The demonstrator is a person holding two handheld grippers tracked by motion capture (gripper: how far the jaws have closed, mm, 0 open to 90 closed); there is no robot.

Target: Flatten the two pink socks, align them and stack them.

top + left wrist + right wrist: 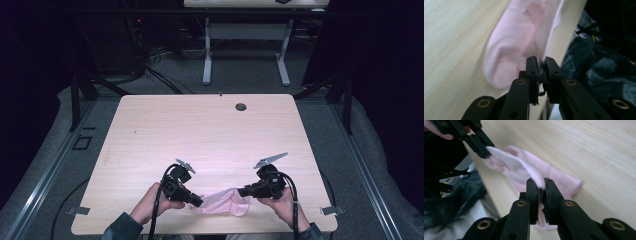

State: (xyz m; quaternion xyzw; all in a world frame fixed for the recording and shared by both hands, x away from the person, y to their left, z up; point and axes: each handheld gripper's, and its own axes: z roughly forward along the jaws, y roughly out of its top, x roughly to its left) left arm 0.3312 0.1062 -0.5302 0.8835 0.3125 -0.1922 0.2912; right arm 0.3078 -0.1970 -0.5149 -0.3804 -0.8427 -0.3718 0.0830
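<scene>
left hand-held gripper (pixel 541 62): pinching pink sock (pixel 223 202) edge | right hand-held gripper (pixel 540 185): pinching its cuff | sock stretched between both, above worktop (pixel 200 130)

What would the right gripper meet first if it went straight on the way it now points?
The right gripper points across at the left gripper, with the pink cloth stretched between them. It already pinches the cloth, so it would likely bunch that first, then meet the left gripper.

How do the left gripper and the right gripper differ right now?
The left gripper pinches the pink sock at its left end; the right gripper pinches the right end. The left's grey plate lies lower and looks smaller; the right's rises higher and looks longer. Both are shut on the sock near the table's front edge.
</scene>
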